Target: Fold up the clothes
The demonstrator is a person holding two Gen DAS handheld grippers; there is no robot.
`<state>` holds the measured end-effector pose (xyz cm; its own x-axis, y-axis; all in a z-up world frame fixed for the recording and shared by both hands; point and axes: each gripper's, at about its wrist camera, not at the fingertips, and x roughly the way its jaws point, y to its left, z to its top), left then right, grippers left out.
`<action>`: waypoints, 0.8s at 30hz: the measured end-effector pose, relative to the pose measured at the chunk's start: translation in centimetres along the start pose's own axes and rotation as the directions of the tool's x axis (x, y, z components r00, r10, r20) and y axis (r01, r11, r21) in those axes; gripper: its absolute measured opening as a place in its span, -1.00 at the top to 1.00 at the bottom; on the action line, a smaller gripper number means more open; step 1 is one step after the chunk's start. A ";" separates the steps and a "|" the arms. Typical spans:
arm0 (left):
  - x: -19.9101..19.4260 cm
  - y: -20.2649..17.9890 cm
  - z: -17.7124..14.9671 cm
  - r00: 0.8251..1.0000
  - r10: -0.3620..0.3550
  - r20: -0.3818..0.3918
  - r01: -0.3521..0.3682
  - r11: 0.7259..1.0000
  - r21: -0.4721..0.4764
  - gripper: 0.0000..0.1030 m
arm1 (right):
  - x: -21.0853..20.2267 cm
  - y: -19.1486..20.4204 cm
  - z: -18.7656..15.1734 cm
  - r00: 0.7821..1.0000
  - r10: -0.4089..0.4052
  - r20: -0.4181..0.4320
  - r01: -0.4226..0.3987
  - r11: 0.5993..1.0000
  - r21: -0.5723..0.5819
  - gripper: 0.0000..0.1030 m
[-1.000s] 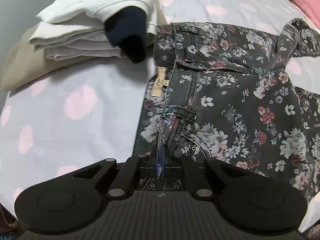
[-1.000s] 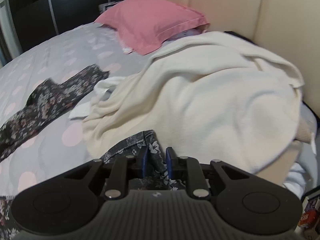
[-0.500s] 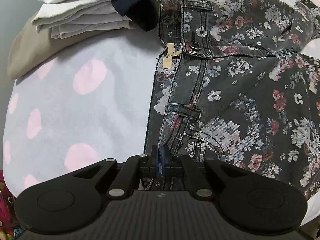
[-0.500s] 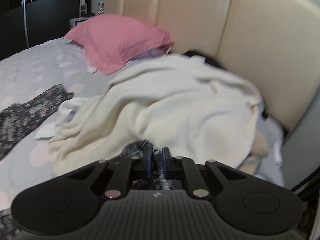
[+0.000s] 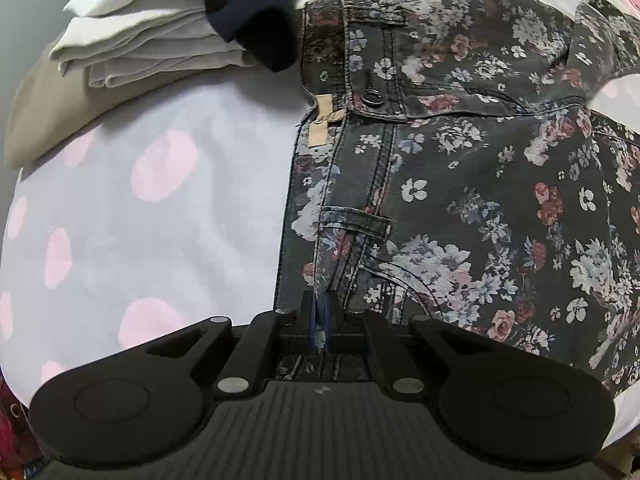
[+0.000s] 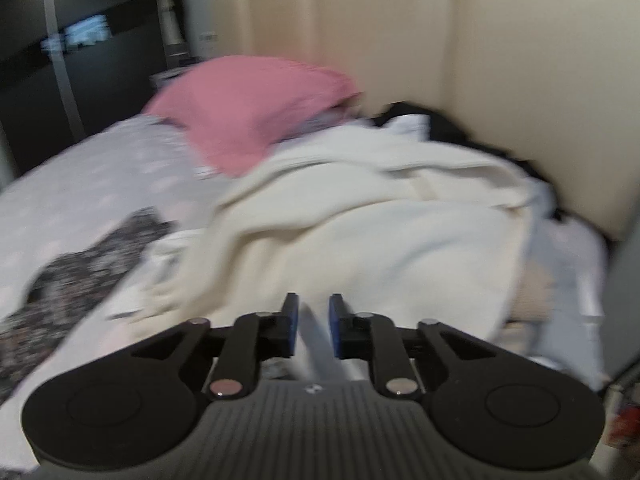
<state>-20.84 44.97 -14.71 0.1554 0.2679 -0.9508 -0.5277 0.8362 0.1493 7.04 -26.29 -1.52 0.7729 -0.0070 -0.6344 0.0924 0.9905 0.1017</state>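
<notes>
Left gripper [image 5: 320,322] pinches floral jeans [image 5: 460,184]; right gripper [image 6: 313,322] parted, empty.

tan tag [image 5: 322,125] on floral jeans [image 5: 472,184], print unreadable

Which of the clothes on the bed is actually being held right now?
The flowered jeans: the left gripper pinches their waistband. The folded white stack and cream blanket lie untouched.
</notes>
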 end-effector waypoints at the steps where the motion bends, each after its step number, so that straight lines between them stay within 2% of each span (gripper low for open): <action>1: 0.0 -0.1 0.0 1.000 0.003 -0.002 -0.003 1.000 0.003 0.95 | 0.1 0.5 -0.1 1.000 0.026 -0.004 -0.026 1.000 -0.016 0.49; 3: 0.2 -0.3 0.1 1.000 0.005 -0.008 -0.005 1.000 0.006 0.94 | 0.2 1.2 -0.4 0.998 0.053 -0.024 -0.055 0.995 -0.083 0.41; 5: 0.2 -0.3 0.1 1.000 0.005 -0.014 -0.005 1.000 0.003 0.94 | 0.7 1.6 -0.9 0.998 0.039 -0.052 -0.046 0.990 -0.136 0.33; 10: 0.4 -0.8 0.6 0.999 0.018 -0.027 -0.018 1.000 0.016 0.94 | 2.2 1.4 -1.4 0.994 0.048 -0.101 -0.063 0.987 -0.150 0.15; 11: 0.4 -1.0 0.7 0.999 0.023 -0.028 -0.023 0.999 0.023 0.94 | 2.3 1.6 -1.7 0.992 0.061 -0.114 -0.078 0.985 -0.151 0.18; 14: 0.4 -1.3 0.6 0.999 0.031 -0.026 -0.030 0.999 0.030 0.94 | 2.3 2.6 -2.0 0.981 0.100 -0.165 -0.129 0.976 -0.176 0.76; 15: 0.4 -1.4 0.6 0.999 0.033 -0.025 -0.032 0.999 0.031 0.94 | 1.8 2.9 -2.2 0.983 0.091 -0.159 -0.122 0.972 -0.199 0.82; 17: 0.3 -1.5 0.6 0.999 0.034 -0.025 -0.033 0.999 0.028 0.94 | 0.9 3.4 -2.4 0.992 0.060 -0.111 -0.084 0.970 -0.228 0.85; 19: 0.2 -1.5 0.6 0.999 0.041 -0.026 -0.041 0.999 0.026 0.93 | -0.7 3.6 -2.3 1.000 -0.001 -0.007 -0.001 0.970 -0.243 0.87; 21: 0.1 -1.5 0.6 0.998 0.052 -0.027 -0.052 0.998 0.025 0.93 | -1.9 3.7 -2.1 0.993 -0.065 0.097 0.087 0.964 -0.251 0.87; 23: 0.1 -1.5 0.6 0.997 0.064 -0.031 -0.063 0.998 0.023 0.96 | -2.5 3.5 -1.7 0.979 -0.129 0.161 0.165 0.957 -0.237 0.88; 24: 0.1 -1.5 0.7 0.997 0.065 -0.039 -0.065 0.998 0.015 0.96 | -2.4 3.4 -1.5 0.974 -0.152 0.167 0.189 0.953 -0.237 0.87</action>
<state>-19.43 44.09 -14.83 0.0882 0.3032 -0.9488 -0.5243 0.8240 0.2146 4.50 -22.74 -0.81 0.8435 -0.1803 -0.5059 0.0854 0.9750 -0.2050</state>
